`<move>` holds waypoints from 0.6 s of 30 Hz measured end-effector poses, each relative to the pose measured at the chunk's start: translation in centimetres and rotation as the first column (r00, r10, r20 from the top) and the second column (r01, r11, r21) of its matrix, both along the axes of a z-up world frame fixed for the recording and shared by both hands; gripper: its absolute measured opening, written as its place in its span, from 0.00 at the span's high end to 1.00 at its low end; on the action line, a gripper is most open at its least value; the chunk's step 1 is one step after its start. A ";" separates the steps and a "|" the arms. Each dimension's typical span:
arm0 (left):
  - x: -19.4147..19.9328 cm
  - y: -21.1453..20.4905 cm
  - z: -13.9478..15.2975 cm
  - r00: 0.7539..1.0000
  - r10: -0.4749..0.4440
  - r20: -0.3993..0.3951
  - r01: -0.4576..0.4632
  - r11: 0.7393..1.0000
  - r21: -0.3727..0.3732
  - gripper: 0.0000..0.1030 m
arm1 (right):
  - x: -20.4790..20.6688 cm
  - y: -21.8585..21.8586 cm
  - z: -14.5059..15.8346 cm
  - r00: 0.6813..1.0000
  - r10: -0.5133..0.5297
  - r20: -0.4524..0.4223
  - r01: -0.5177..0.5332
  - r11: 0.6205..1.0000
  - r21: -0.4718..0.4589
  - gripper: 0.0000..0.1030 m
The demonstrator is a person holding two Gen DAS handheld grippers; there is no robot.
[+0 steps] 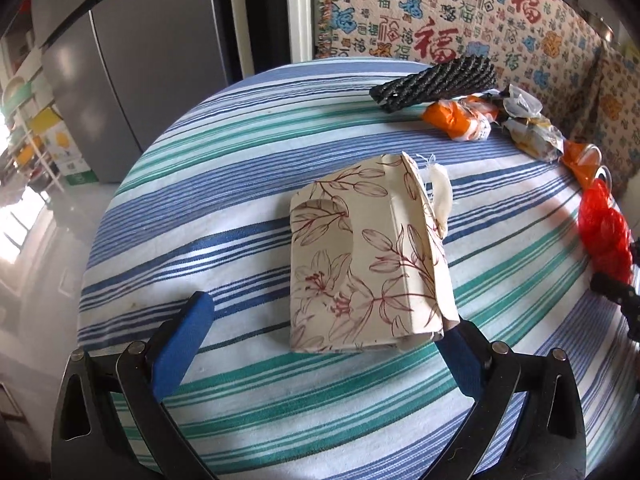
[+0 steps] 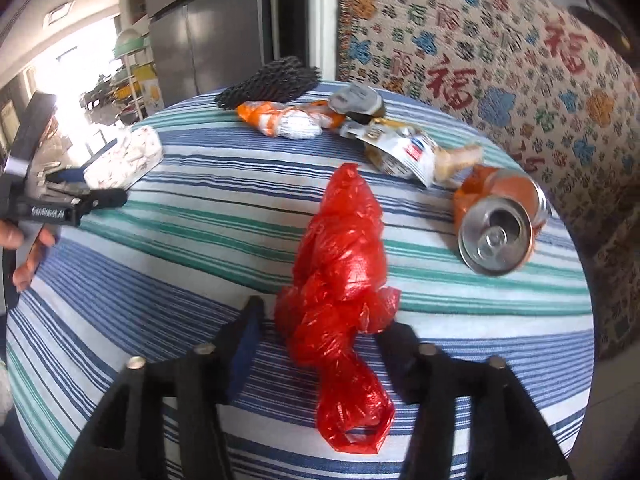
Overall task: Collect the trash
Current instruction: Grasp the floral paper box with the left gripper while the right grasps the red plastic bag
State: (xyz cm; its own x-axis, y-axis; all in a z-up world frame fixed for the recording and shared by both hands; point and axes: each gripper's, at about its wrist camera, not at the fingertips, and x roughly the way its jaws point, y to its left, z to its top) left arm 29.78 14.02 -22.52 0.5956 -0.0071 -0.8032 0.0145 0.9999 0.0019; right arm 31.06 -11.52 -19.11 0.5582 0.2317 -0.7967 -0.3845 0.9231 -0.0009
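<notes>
A red plastic bag (image 2: 340, 280) lies crumpled on the striped tablecloth (image 2: 180, 240), between the fingers of my right gripper (image 2: 324, 318). The jaws stand open on either side of the bag, with a small gap on the left. A cream floral paper box (image 1: 360, 260) lies between the blue pads of my left gripper (image 1: 326, 314), which is open wide; the left pad (image 1: 188, 332) is well clear of it. A crushed orange can (image 2: 500, 224), foil wrappers (image 2: 404, 148), an orange-and-white wrapper (image 2: 284, 120) and a black foam net (image 2: 268, 80) lie farther back.
The round table's edge (image 1: 104, 240) drops to a shiny floor on the left. A grey fridge (image 1: 120, 60) stands behind, and a patterned throw (image 1: 440, 12) covers furniture at the back right. A hand (image 2: 24, 264) holds the left gripper's handle.
</notes>
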 end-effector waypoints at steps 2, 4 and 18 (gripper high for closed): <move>-0.1 0.0 0.0 1.000 0.015 0.000 -0.015 1.000 0.000 0.00 | 0.4 -0.1 -0.4 0.999 -0.002 -0.042 0.003 1.000 0.020 0.00; 0.0 0.0 -0.1 1.000 0.015 0.000 -0.015 1.000 -0.003 0.00 | 0.4 0.4 -0.5 0.999 -0.001 -0.037 0.000 1.000 -0.014 0.00; 0.4 0.2 0.1 1.000 0.024 -0.008 -0.024 1.000 -0.015 0.00 | 0.7 0.4 -0.6 0.999 -0.022 -0.036 0.022 0.999 -0.023 0.00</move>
